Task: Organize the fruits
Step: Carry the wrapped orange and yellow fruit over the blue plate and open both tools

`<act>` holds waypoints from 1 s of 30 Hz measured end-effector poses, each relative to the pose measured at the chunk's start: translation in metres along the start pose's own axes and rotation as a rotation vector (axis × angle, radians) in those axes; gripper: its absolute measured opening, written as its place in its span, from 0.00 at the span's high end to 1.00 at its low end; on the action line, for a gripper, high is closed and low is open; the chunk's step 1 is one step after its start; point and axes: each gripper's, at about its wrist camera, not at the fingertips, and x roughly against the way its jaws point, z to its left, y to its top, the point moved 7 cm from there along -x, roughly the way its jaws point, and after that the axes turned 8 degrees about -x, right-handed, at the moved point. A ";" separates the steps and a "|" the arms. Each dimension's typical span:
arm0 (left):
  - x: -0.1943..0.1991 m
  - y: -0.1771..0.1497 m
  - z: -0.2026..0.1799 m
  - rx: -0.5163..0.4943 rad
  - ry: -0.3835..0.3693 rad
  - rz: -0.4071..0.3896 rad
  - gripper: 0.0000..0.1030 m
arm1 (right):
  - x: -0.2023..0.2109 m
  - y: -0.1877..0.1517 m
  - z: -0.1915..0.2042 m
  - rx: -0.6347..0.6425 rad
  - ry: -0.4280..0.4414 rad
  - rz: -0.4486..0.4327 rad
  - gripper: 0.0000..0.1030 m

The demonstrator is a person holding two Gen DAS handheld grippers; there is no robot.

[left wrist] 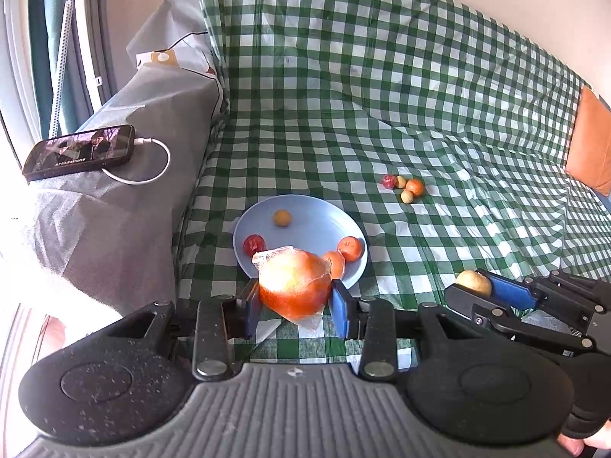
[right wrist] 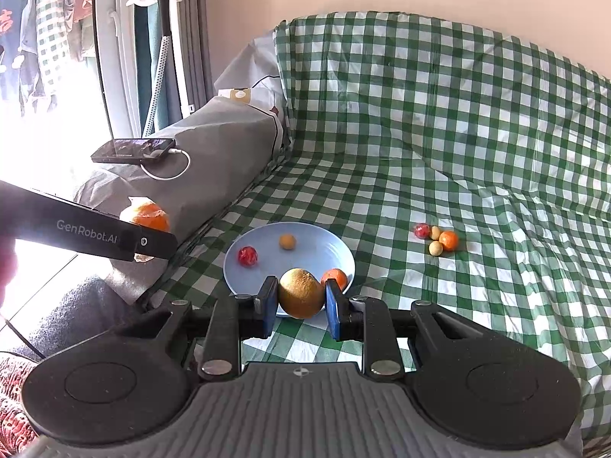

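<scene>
Both grippers loaded, poised near the round pale-blue plate [right wrist: 328,244] on the green-and-white checked cloth [right wrist: 420,152]; left gripper [left wrist: 294,305] clamped on a large orange fruit in clear plastic wrap [left wrist: 294,286], held above the plate's near rim; right gripper [right wrist: 299,303] closed tight on a brownish-yellow rounded fruit [right wrist: 301,293], also just in front of the plate.

Already on the plate: a small red wrapped fruit [right wrist: 248,256], a small yellow-orange ball [right wrist: 287,241], a mandarin [right wrist: 334,277] at the right edge, plus a second seen only from the left wrist; four more small fruits in a cluster [right wrist: 435,238] on the cloth well to the right.

Probably the placing step; best done one hand at a time to avoid the fingers colliding; lower each fruit into the bare middle of the plate, clear of the mandarins; release only once touching, since round fruit rolls on a shallow dish; watch the slippery wrap when letting go.
</scene>
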 end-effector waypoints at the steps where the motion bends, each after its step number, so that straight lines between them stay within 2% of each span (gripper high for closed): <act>1: -0.001 0.000 0.000 0.001 0.002 0.000 0.60 | -0.001 0.000 0.000 0.000 0.000 0.003 0.74; 18: -0.030 0.004 0.010 0.007 -0.007 0.053 0.60 | -0.030 -0.003 0.000 -0.003 -0.004 0.078 0.74; 30: -0.095 0.032 0.027 0.011 -0.012 0.101 0.60 | -0.098 0.006 -0.002 -0.001 -0.002 0.126 0.74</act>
